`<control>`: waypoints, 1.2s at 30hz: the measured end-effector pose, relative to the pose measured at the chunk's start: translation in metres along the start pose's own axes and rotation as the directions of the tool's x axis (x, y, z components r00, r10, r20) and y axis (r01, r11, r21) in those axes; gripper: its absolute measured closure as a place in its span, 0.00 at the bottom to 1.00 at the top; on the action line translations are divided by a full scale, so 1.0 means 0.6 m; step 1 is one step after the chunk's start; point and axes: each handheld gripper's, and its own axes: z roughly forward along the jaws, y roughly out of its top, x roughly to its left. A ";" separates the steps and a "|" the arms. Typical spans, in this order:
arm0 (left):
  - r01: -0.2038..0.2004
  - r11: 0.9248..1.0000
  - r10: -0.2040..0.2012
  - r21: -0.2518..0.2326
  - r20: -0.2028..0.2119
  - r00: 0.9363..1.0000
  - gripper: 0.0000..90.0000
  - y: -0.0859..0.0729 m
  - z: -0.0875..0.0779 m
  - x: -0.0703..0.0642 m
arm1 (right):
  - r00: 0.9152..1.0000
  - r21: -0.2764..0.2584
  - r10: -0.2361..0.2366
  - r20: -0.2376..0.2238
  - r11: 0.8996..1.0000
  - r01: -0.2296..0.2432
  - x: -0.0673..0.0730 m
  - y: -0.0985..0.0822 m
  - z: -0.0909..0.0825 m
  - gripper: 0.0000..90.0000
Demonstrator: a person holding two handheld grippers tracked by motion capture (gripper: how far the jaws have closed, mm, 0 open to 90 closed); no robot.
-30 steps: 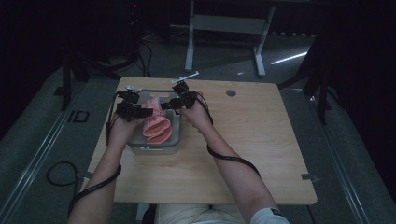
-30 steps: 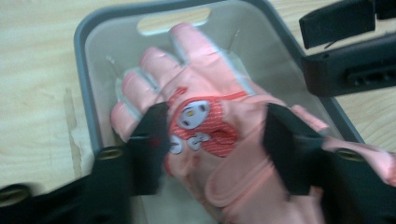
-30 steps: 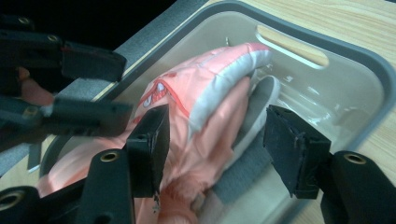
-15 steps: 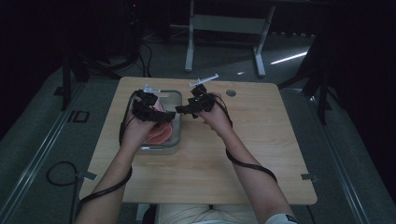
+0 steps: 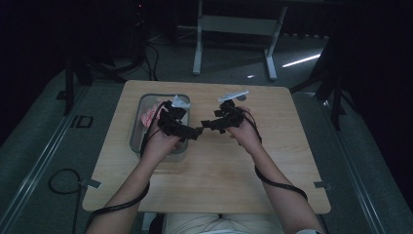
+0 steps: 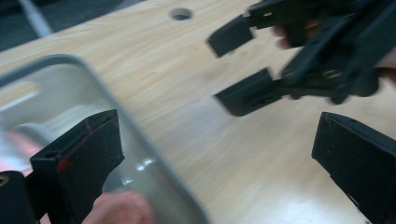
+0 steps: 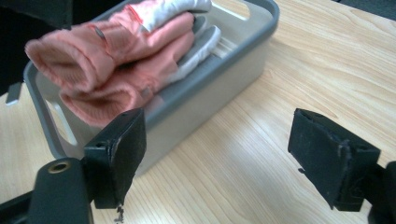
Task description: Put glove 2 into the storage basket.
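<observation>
While both forearms are reaching up from the near edge of the desk (image 5: 234,170), the left tongs (image 5: 187,131) and right tongs (image 5: 209,124) are hovering tip to tip over bare wood, jaws having just been opening, now gaping wide with nothing between them. Pink rolled cloths (image 7: 112,60) are lying in the grey tub (image 7: 224,79), just left of the left tongs.

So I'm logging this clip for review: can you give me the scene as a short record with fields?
surface: wooden table
container: grey bin, on the table's left part
contents: pink and white folded garment, heaped in the bin above its rim
left hand-held gripper: open, empty, over the bin's near right corner
right hand-held gripper: open, empty, jaws have just been opening, over bare table
</observation>
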 end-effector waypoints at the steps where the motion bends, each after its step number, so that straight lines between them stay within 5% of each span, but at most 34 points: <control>1: -0.016 1.000 0.016 0.000 0.000 1.000 0.02 0.001 0.002 -0.006 | 1.000 0.001 -0.002 0.005 1.000 0.002 -0.003 -0.005 -0.002 0.19; 15: -0.125 0.992 0.123 0.006 0.125 0.984 0.02 -0.004 0.039 -0.079 | 0.999 0.008 -0.023 0.024 1.000 0.023 -0.035 -0.065 -0.029 0.16; 34: -0.253 0.967 0.240 0.023 0.244 0.939 0.02 -0.035 0.102 -0.144 | 0.998 0.025 -0.046 0.051 0.999 0.044 -0.050 -0.142 -0.053 0.16; 36: -0.255 0.967 0.241 0.025 0.246 0.939 0.02 -0.042 0.110 -0.149 | 0.997 0.035 -0.050 0.051 0.998 0.049 -0.050 -0.150 -0.053 0.16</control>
